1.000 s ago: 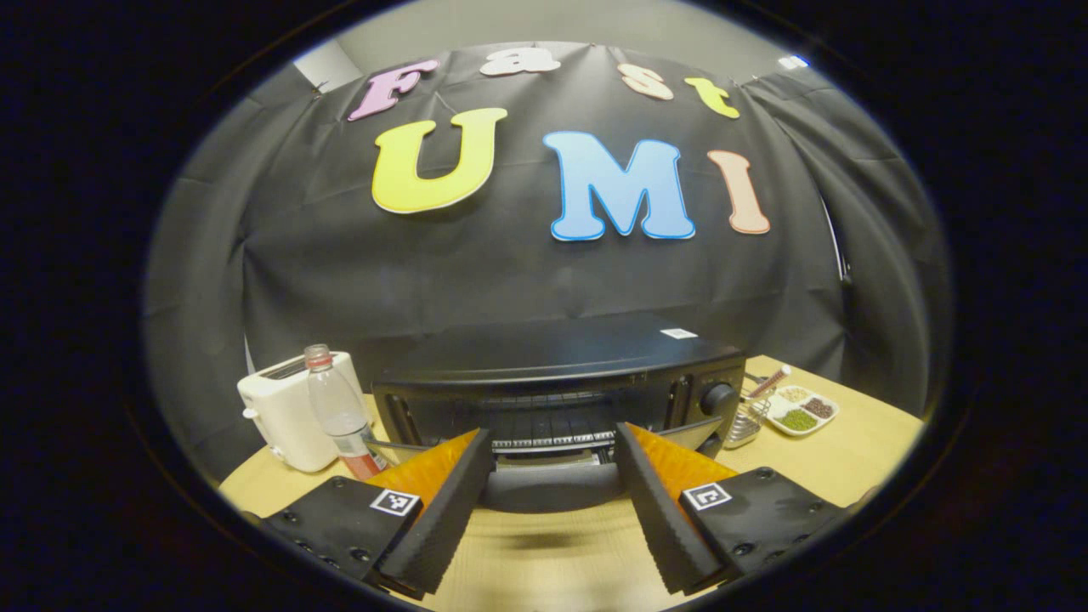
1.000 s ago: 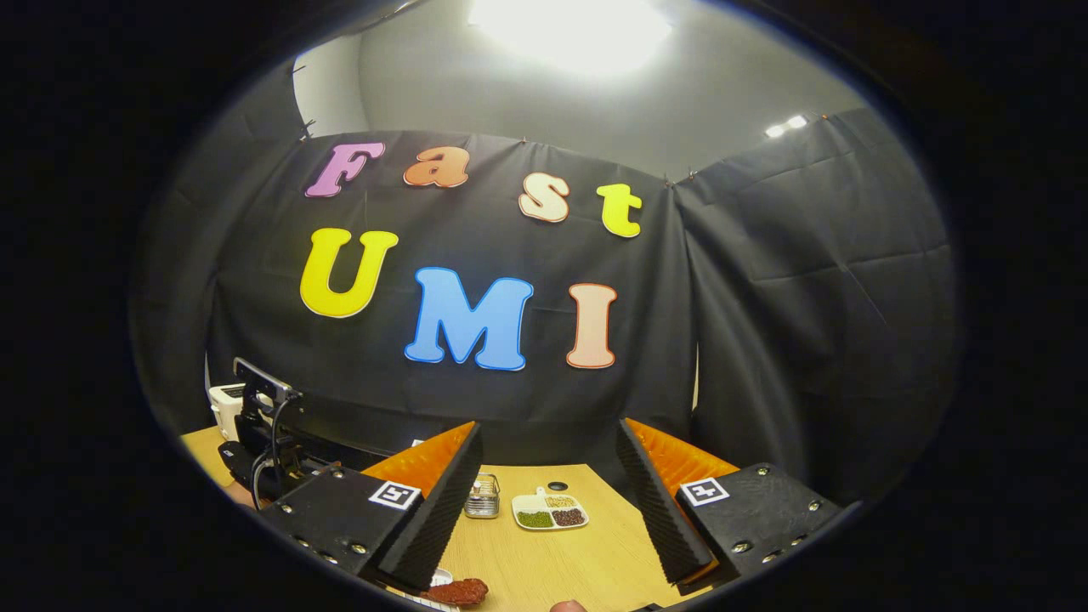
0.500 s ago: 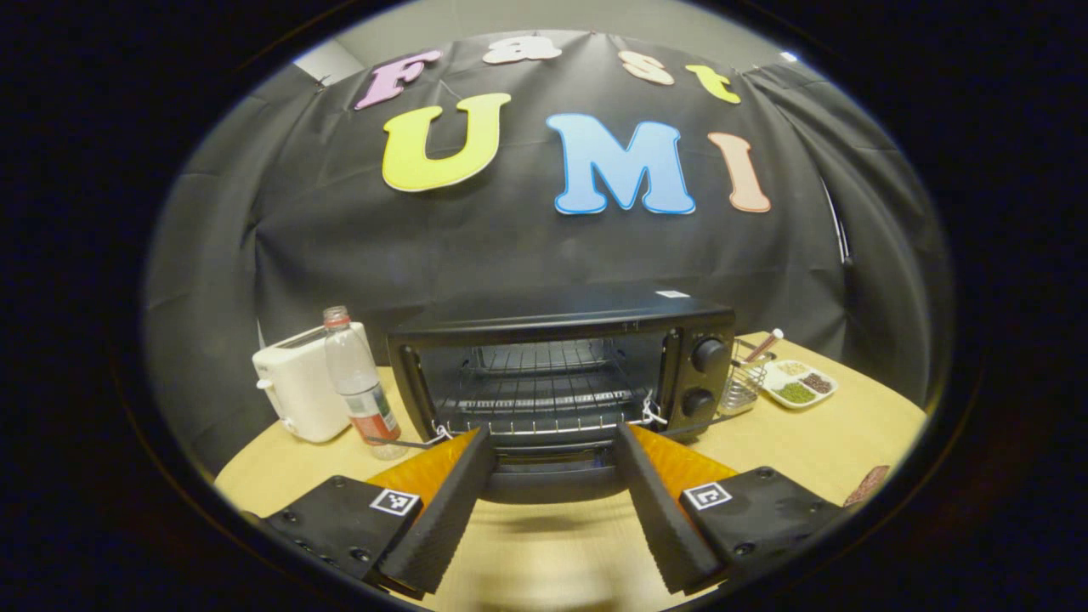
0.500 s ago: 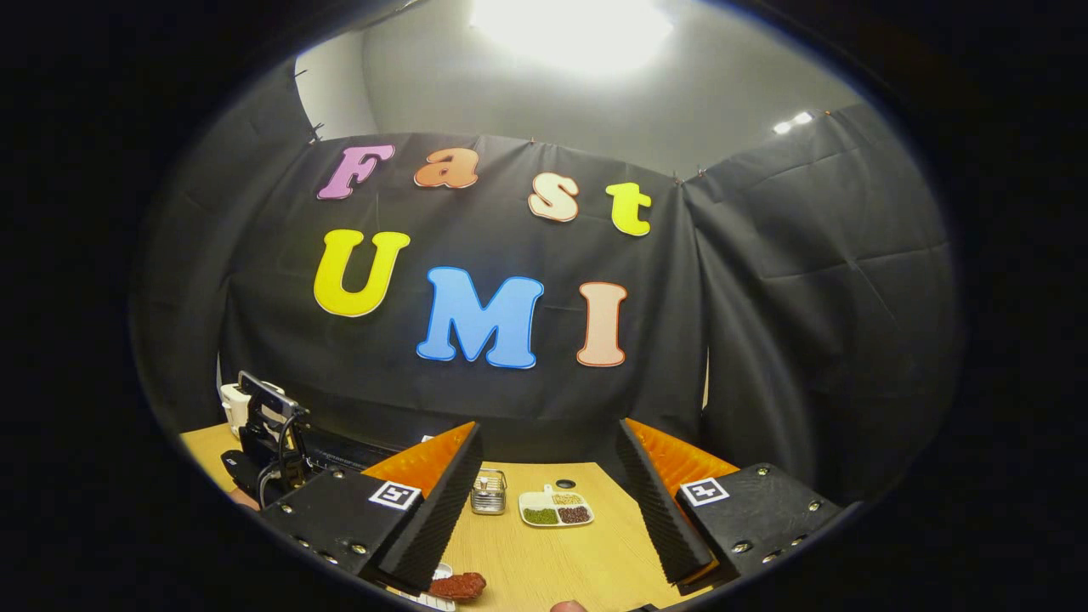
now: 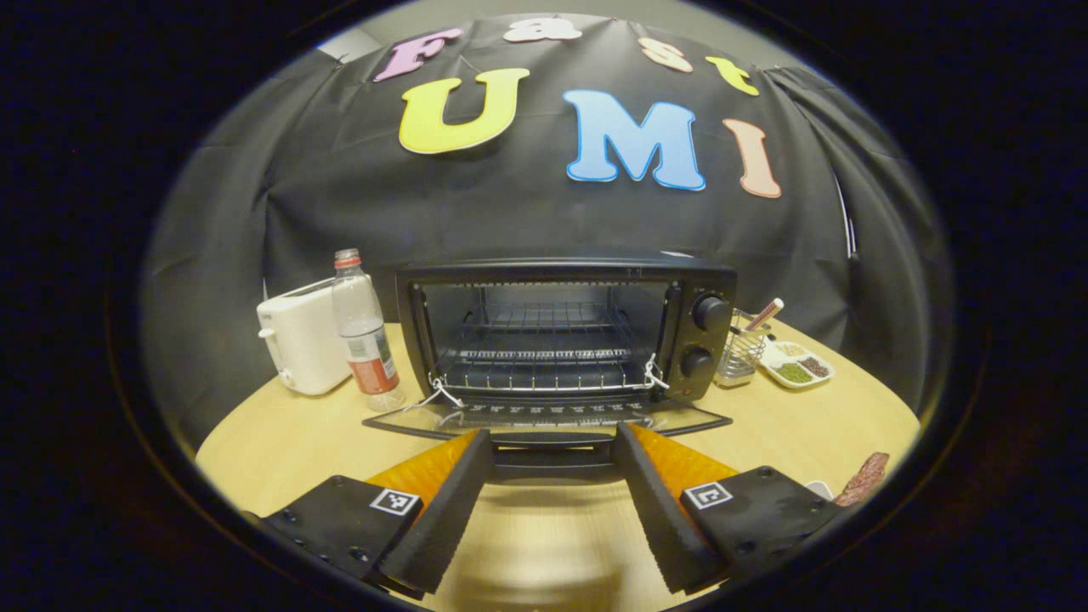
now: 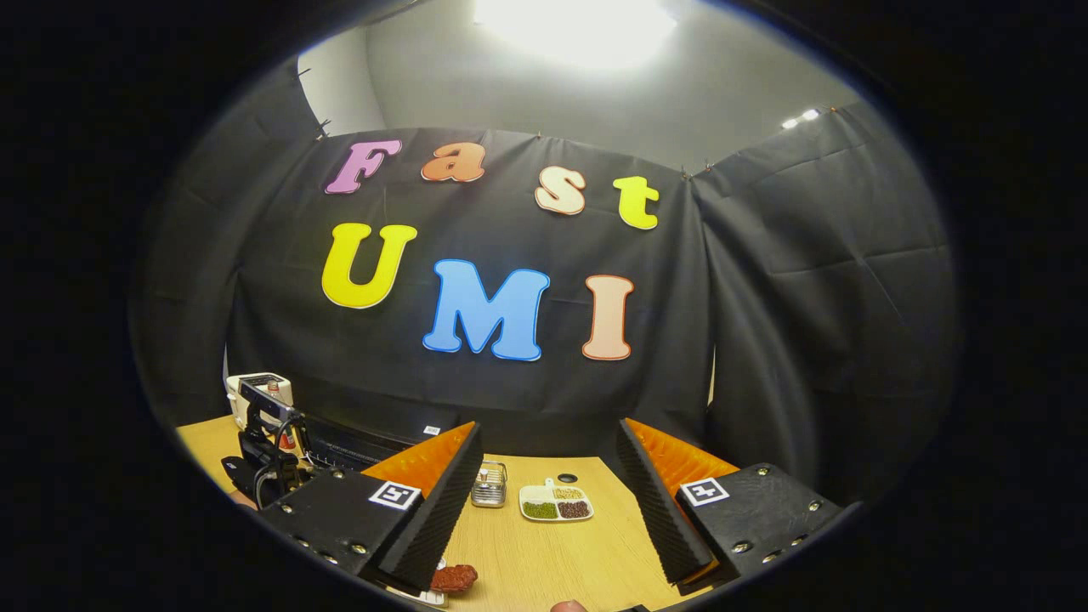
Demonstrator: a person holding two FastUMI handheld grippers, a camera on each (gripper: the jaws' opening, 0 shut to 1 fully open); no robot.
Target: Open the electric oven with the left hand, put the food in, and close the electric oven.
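Standing toward the tabletop's (image 5: 280, 433) back edge, the electric oven (image 5: 565, 327) is seen with its door (image 5: 544, 419) dropped flat. It is flanked by a toaster (image 5: 299, 336) and bottle (image 5: 364, 331) on one side, a wire basket (image 5: 741, 350) and a divided dish (image 5: 795, 365) on the other. The left gripper (image 5: 551, 497) is held level before the door handle, fingers spread, gripping nothing. The right gripper (image 6: 548, 501) is likewise spread and empty. The food (image 6: 453, 578) is partly hidden behind a finger, near the front edge.
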